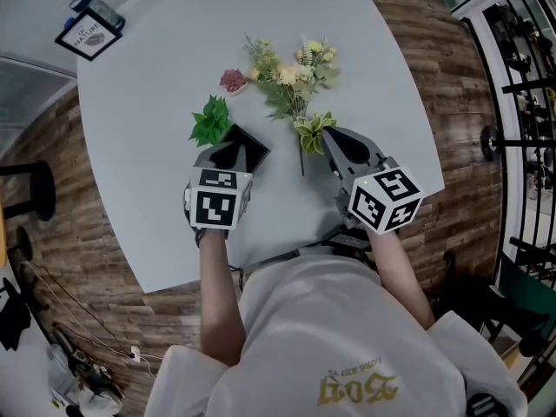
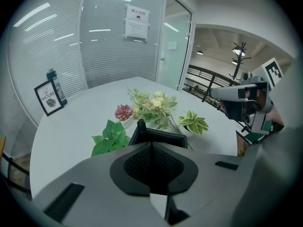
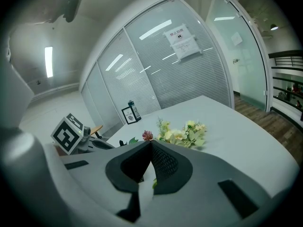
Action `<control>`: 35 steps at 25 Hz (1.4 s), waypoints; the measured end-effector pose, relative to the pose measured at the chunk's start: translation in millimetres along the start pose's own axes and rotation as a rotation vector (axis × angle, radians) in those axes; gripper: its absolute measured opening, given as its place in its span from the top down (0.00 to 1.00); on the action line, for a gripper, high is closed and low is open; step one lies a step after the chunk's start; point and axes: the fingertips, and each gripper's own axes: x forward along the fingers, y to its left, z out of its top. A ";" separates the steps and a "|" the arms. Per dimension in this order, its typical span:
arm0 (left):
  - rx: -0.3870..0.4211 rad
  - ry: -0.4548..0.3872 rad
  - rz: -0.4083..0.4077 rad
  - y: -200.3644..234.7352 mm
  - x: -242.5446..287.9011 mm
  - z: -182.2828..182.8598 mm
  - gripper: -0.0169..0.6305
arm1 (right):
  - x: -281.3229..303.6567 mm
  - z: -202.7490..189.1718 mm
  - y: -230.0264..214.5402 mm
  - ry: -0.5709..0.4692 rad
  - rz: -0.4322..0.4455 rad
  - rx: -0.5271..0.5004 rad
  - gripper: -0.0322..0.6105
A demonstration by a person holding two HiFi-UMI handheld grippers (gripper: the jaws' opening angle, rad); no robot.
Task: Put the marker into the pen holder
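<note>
Table (image 1: 156, 146): pale and rounded. I see everything on it in the head view, with a framed sign (image 1: 87, 35) at the far left edge.

Left gripper (image 1: 221, 157): its own view shows the jaws (image 2: 151, 144) closed tip to tip with nothing between them. It hangs over the table's near half, nose pointing at the pen holder.

Right gripper (image 1: 334, 137): jaws (image 3: 151, 143) also pressed together and empty. It sits well to the right of the holder, beside a small variegated plant (image 1: 313, 130).

Flower bunch (image 1: 291, 81): yellow and white, lying past both grippers.

Pen holder (image 1: 243, 148): black, square and open-topped. It stands upright just ahead of the left jaw tips (image 2: 161, 136), with a green leafy sprig (image 2: 111, 140) on its left.

Marker (image 2: 141, 125): I make out only a dark cap rising from the holder's far left corner. It is inside the holder, beyond the left jaws and clear of them.
</note>
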 end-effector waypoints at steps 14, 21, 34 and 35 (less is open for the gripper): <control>0.013 0.006 0.022 -0.3 1.1 -0.4 0.94 | -8.0 3.1 -1.2 -0.010 -0.001 -0.008 0.92; -0.004 -0.071 0.055 2.5 -5.0 8.2 0.92 | -20.8 4.5 -1.6 -0.023 -0.010 -0.016 0.92; -0.063 -0.233 0.093 4.6 -46.3 23.2 0.84 | -42.5 16.3 20.7 -0.070 0.013 -0.050 0.93; -0.072 -0.253 0.095 3.5 -51.7 24.4 0.85 | -44.1 17.3 24.3 -0.073 0.019 -0.055 0.92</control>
